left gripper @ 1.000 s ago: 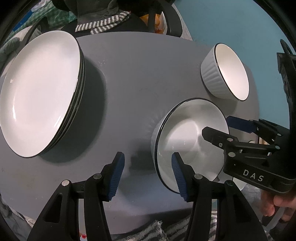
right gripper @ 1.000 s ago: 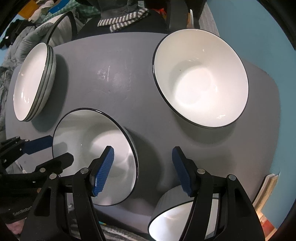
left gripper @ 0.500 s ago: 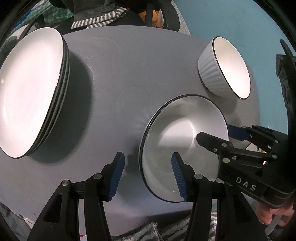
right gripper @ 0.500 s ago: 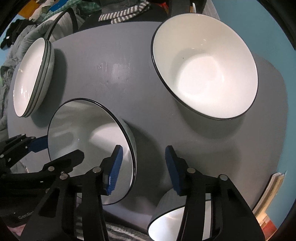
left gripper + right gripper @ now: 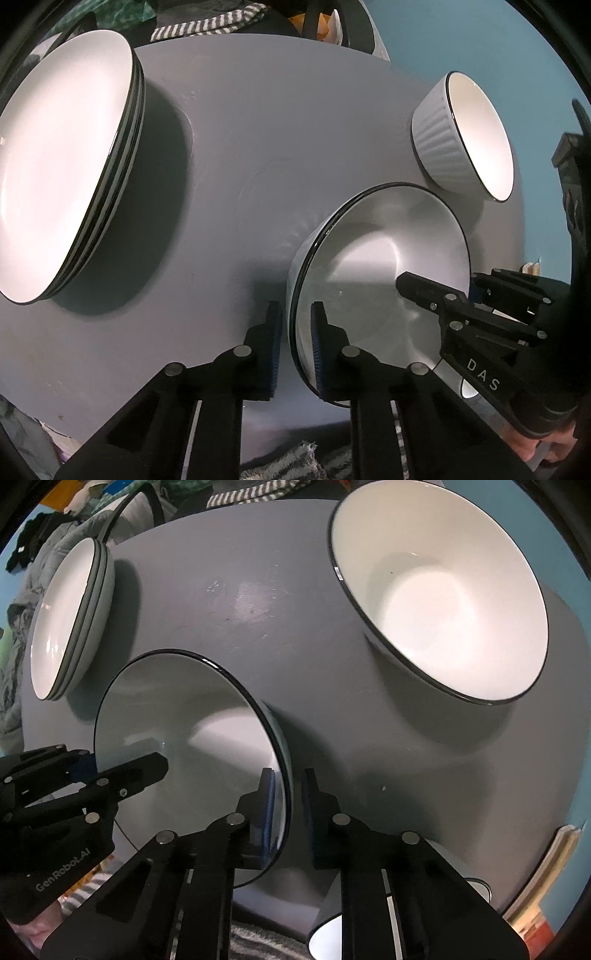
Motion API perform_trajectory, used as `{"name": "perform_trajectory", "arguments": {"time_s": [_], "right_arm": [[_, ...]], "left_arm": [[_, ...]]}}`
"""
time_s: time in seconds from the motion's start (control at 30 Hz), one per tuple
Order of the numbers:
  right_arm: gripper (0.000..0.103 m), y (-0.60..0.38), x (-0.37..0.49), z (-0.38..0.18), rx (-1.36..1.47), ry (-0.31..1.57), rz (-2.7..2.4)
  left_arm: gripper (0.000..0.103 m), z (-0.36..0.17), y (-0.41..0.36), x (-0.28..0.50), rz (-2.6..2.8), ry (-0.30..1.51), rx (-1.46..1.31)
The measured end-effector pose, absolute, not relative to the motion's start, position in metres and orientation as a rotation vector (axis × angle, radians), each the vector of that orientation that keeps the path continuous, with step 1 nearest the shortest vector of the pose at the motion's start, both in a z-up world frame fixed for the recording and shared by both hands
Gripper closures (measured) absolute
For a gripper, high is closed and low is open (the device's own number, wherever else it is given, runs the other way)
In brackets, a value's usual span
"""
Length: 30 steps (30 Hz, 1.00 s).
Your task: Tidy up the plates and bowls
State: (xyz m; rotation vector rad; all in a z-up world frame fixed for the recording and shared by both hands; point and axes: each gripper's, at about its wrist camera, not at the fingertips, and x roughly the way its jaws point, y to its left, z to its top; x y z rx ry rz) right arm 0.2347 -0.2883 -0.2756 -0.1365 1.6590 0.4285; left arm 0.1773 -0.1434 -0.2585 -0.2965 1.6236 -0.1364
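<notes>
Grey table [image 5: 258, 147]: ribbed bowl [image 5: 443, 147] left-cam only

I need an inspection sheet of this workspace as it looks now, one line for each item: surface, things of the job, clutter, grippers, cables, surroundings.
Surface: round grey table, faint ring marks and small scuffs.
Job's things: stack of plates at the left; wide bowl near the front; ribbed bowl behind it; large bowl at the right; another bowl at the front edge, partly hidden.
Clutter: nothing seen on the table.
Grippers: left gripper and right gripper have just been closing; each now clamps the wide bowl's rim, on opposite sides.
Cables: thin dark cable under the left gripper.
Surroundings: blue wall, striped cloth, piled clothes.
</notes>
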Motion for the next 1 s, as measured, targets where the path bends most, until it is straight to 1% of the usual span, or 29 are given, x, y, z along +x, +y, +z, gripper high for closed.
{"name": "perform_trajectory", "arguments": {"time_s": [0.27,0.4,0.77,1.0], "right_arm": [[0.092,-0.287,0.235,-0.274,-0.149,1.644,0.443],[0.094,-0.287,0.234,-0.273,-0.163,1.631,0.438],[0.094,-0.284,0.223,-0.271,-0.160,1.637,0.447],[0.095,-0.287,0.225,-0.255,-0.152,1.632,0.439]], "left_arm": [[0.091,-0.263,-0.146,0.178,-0.143,1.636,-0.286],[0.092,-0.260,-0.151,0.175,-0.148,1.635,-0.237],[0.092,-0.256,-0.157,0.172,-0.153,1.636,-0.193],[0.092,-0.252,-0.164,0.181,-0.164,1.621,-0.184]]}}
